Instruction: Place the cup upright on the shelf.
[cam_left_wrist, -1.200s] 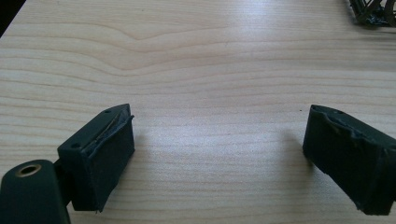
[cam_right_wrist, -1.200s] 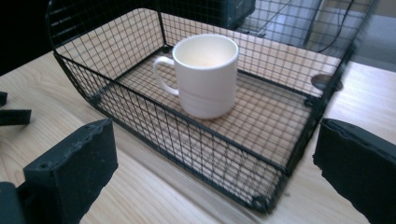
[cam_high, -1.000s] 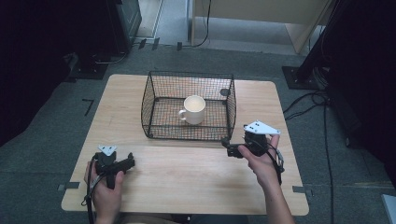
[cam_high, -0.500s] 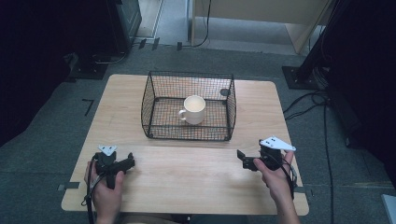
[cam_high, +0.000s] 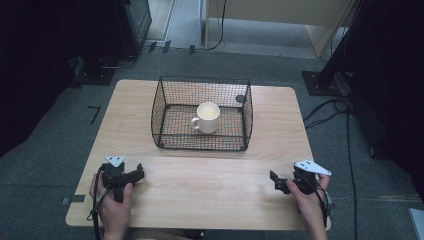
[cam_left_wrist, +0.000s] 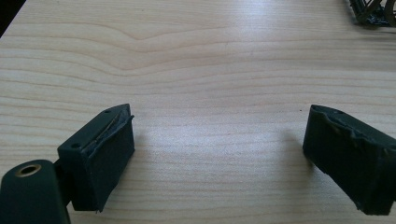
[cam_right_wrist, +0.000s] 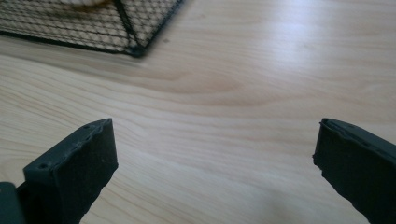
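A cream mug (cam_high: 207, 117) stands upright inside a black wire basket (cam_high: 165, 100) at the middle back of the wooden table (cam_high: 200, 175). My left gripper (cam_high: 136, 174) rests low at the front left of the table, open, with bare wood between its jaws (cam_left_wrist: 217, 135). Near the front right edge my right gripper (cam_high: 276, 181) is open too, nothing between its jaws (cam_right_wrist: 215, 149). A corner of the basket (cam_right_wrist: 126, 32) shows at the top left of the right gripper view.
A small dark round thing (cam_high: 240, 99) sits at the basket's back right corner. Cables (cam_high: 330, 107) lie on the grey floor to the right of the table. Dark stands and equipment flank the table at both sides.
My right gripper has drawn back from beside the basket's right front corner toward the table's front right edge. The left gripper has stayed in place.
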